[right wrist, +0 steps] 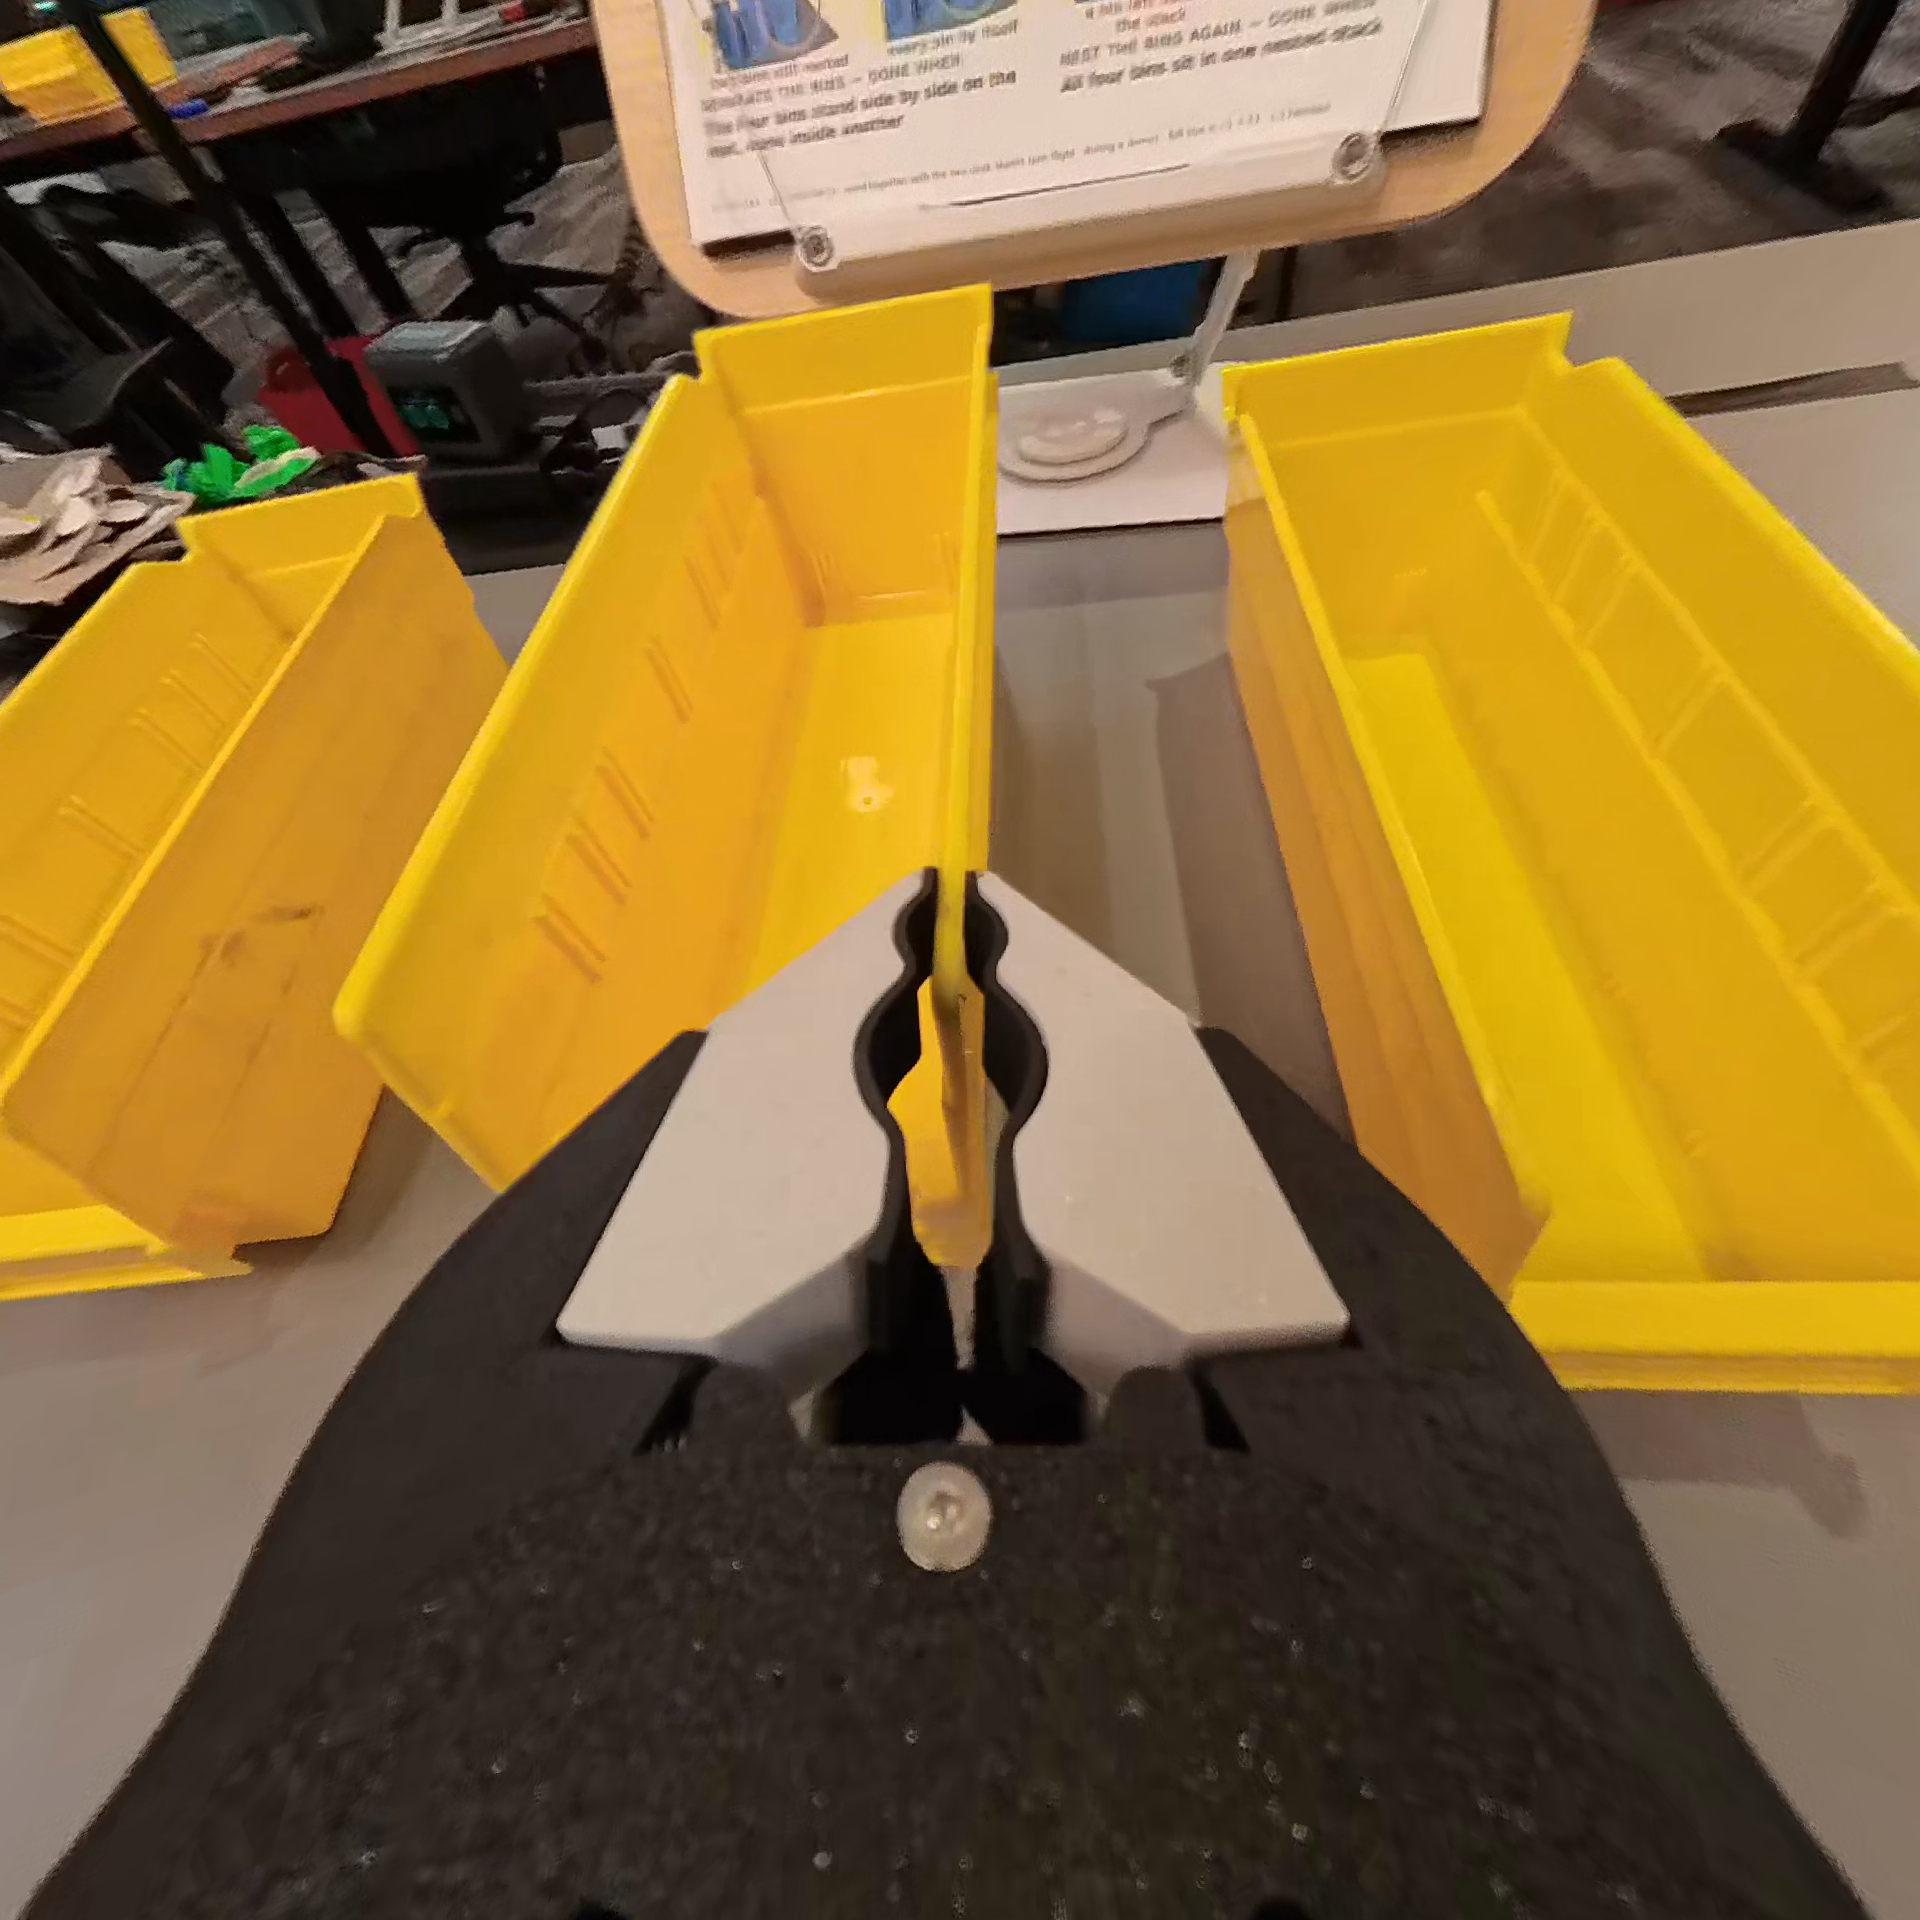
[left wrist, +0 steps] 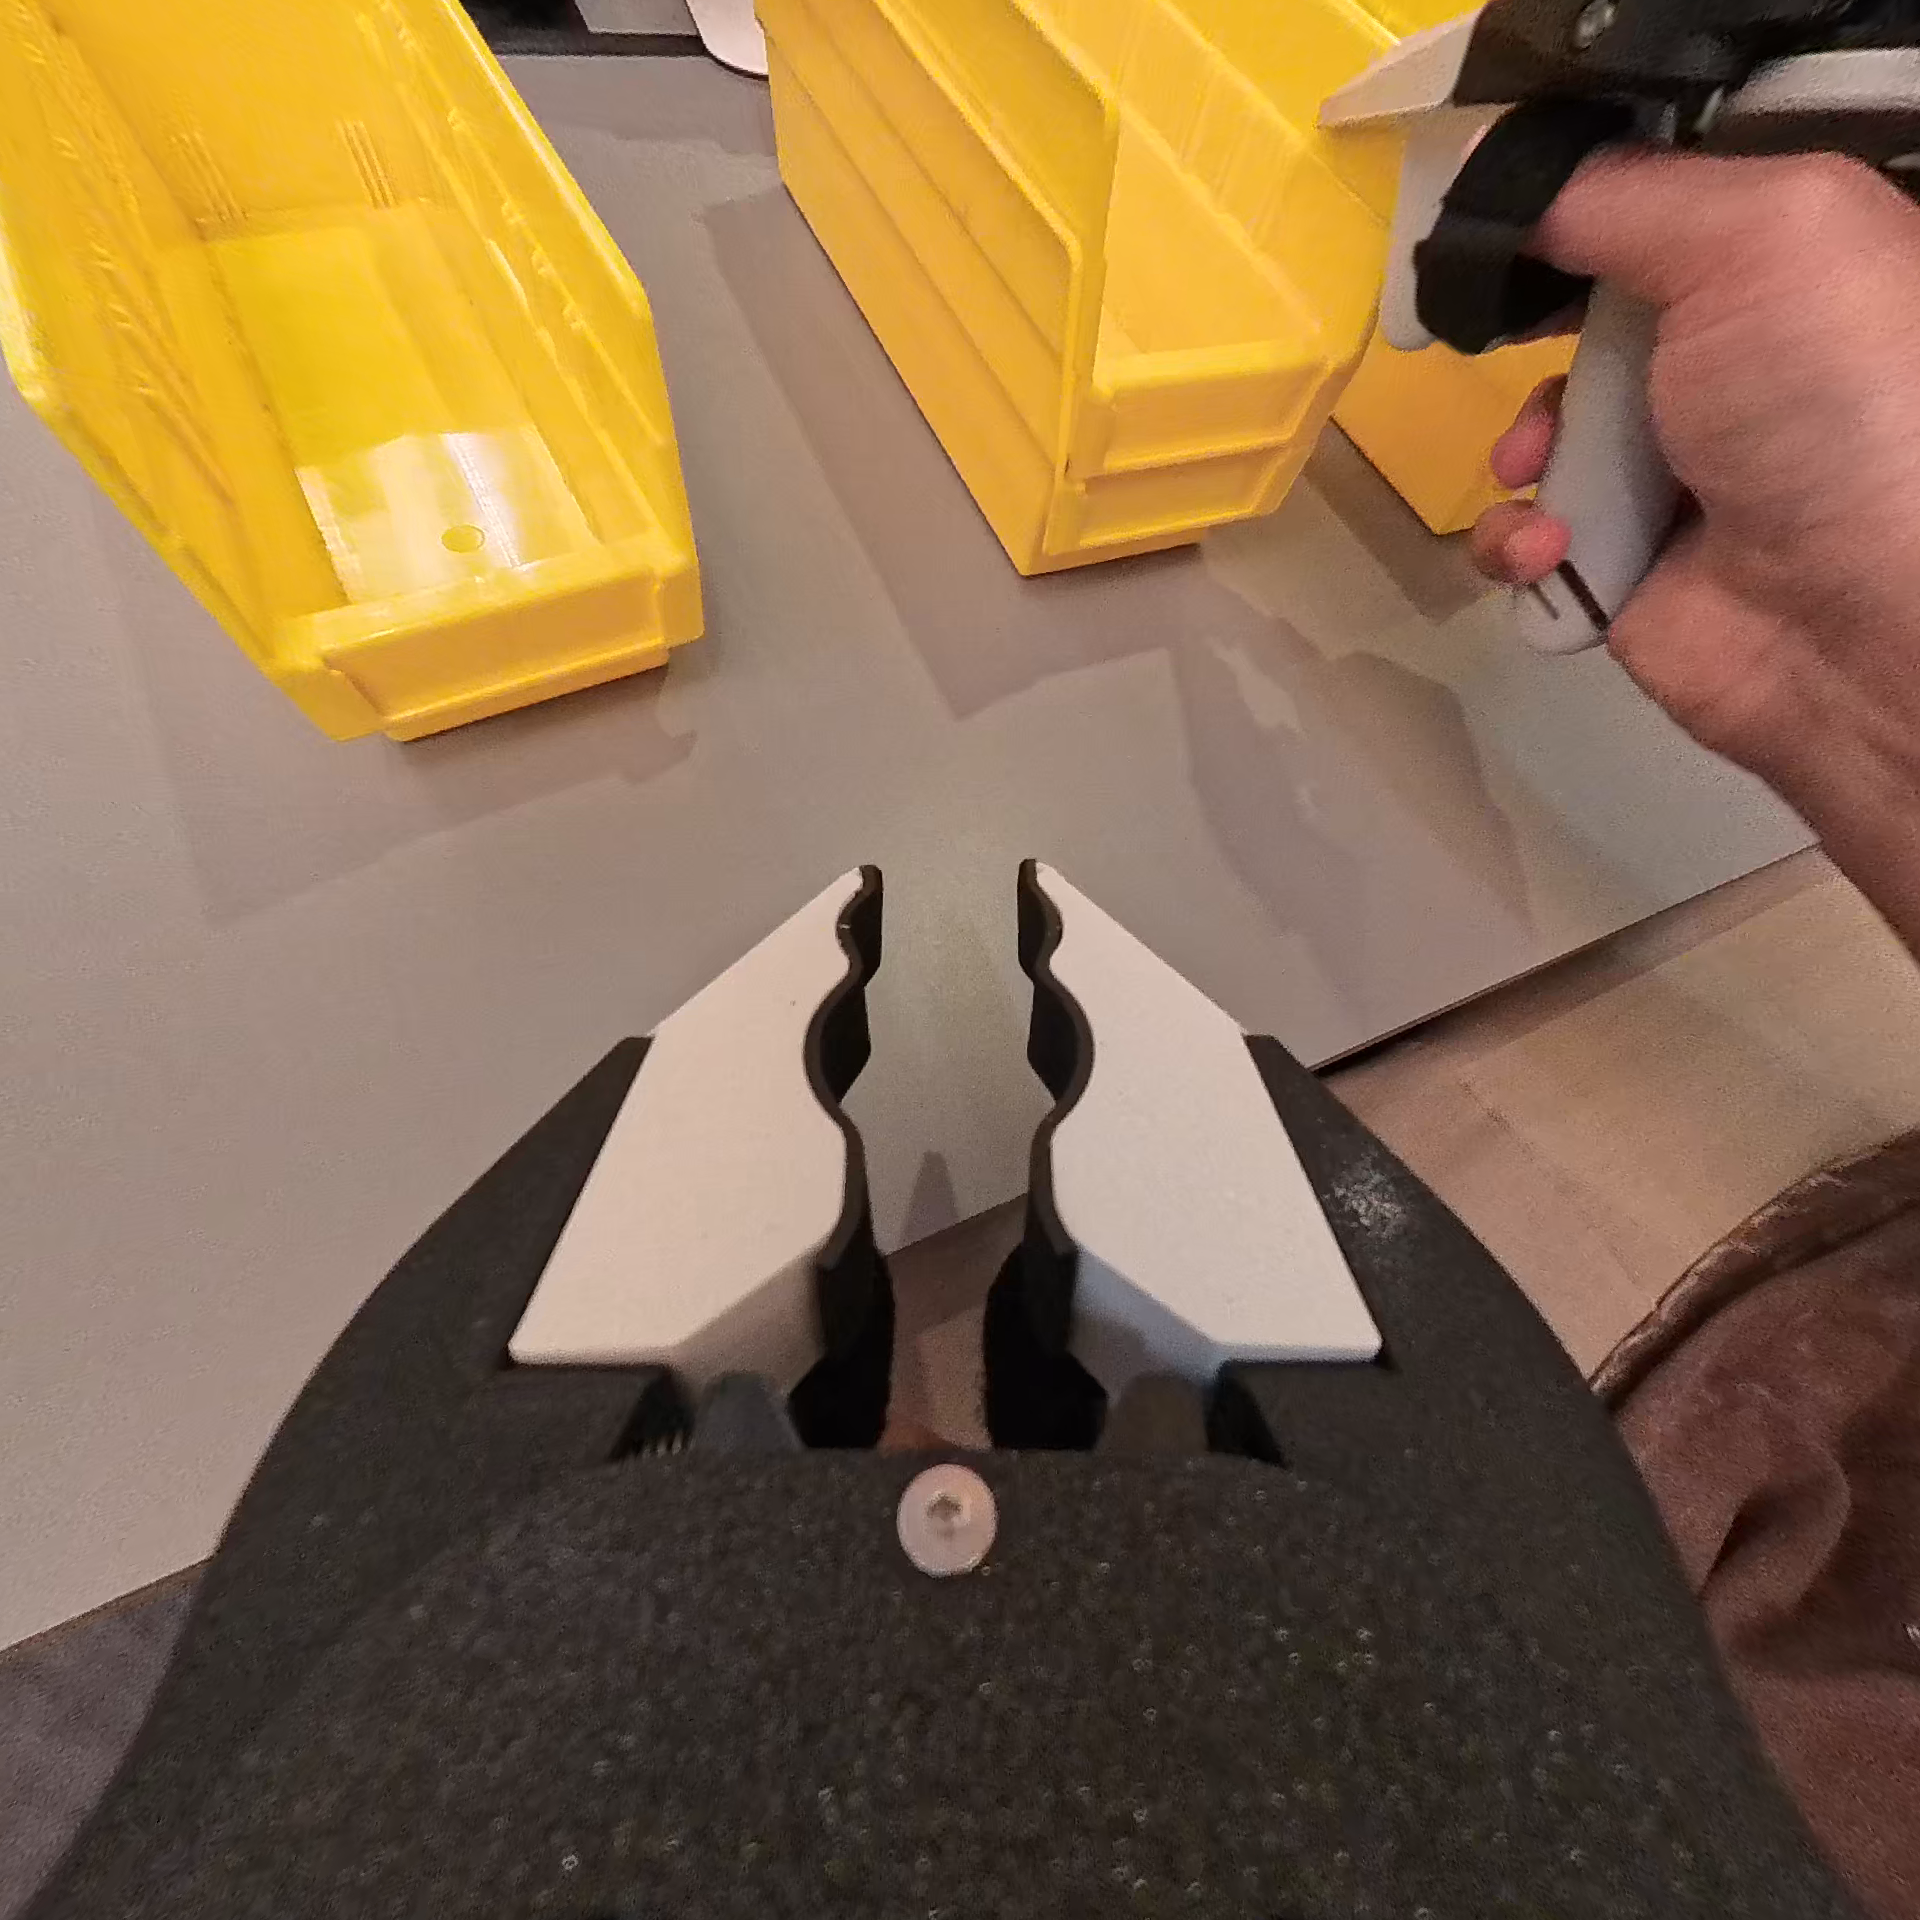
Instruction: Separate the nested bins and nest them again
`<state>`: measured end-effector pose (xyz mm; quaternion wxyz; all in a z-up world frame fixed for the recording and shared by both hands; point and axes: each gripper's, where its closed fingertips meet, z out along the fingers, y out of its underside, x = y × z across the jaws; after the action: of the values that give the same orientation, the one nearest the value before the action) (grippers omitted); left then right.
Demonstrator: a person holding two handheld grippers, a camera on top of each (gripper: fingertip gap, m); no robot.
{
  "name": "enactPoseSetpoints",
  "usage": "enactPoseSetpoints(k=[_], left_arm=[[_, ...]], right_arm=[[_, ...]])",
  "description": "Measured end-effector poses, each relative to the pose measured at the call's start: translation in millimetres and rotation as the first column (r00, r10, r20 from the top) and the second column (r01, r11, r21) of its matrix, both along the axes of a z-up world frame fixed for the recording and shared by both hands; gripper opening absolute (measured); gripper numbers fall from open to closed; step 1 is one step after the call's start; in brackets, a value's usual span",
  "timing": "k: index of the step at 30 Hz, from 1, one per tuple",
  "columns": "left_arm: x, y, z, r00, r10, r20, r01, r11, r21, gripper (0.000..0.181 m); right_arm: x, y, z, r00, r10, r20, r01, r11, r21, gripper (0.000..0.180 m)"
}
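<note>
The long yellow plastic bin (right wrist: 727, 748) at the centre of the right wrist view is the one in play: the right gripper (right wrist: 948, 883) has its grey fingers (right wrist: 790, 1101) clamped on the thin upper edge of the bin's right side wall, near its front end, so the wall runs straight down the slot between the pads. That pinch on a rim suits a light, stiff box, letting one hand lift or drag it without reaching inside, and the bin looks tipped slightly, as if carried by that wall. It sits on the grey table between two neighbours: a second yellow bin (right wrist: 208, 831) to its left, near the table's left side, and a yellow nested stack (right wrist: 1621, 914) to its right, whose doubled front lip suggests one bin still inside another. My reading is that separation is under way, with the held bin being set down or about to be carried. Beyond them, at the far edge, stands a wooden board holding a printed instruction sheet (right wrist: 1039, 114). The left gripper (left wrist: 951, 883) hovers over the table's near edge with its fingers (left wrist: 727, 1122) parted and empty, kept clear yet ready to steady a bin. Its view shows a lone yellow bin (left wrist: 343, 364) and a hand (left wrist: 1745, 447) squeezing the other gripper's handle.
</note>
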<state>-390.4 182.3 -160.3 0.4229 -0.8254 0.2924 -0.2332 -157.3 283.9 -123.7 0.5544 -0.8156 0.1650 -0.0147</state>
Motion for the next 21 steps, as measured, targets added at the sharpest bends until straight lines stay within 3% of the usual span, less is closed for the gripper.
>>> enactPoseSetpoints(k=[3,7,11,13,17,21], left_arm=[[-1,0,0,1.000,0.002,0.002,-0.002,1.000,-0.001,0.024],[-3,1,-1,1.000,0.008,0.017,-0.007,1.000,-0.020,0.024],[-2,-1,0,0.999,0.006,0.042,-0.004,0.999,-0.041,0.024],[0,-2,-1,0.999,0.000,0.042,0.002,0.999,-0.045,0.024],[5,-6,-4,0.999,-0.019,0.035,0.021,0.998,-0.054,0.024],[8,-7,-6,0.999,-0.029,0.021,0.030,0.998,-0.058,0.024]], right_arm=[[-5,-5,7,0.993,0.110,-0.049,-0.109,0.994,0.019,0.009],[3,-34,42,0.970,0.230,-0.076,-0.217,0.965,0.151,0.042],[75,-76,50,0.997,0.061,0.039,-0.068,0.977,0.203,0.057],[116,-93,38,0.992,-0.043,0.117,0.018,0.978,0.206,0.058],[148,-101,-20,0.989,-0.035,0.141,0.026,0.998,0.063,0.066],[155,-84,-35,0.996,-0.024,0.085,0.020,0.999,0.049,0.052]])
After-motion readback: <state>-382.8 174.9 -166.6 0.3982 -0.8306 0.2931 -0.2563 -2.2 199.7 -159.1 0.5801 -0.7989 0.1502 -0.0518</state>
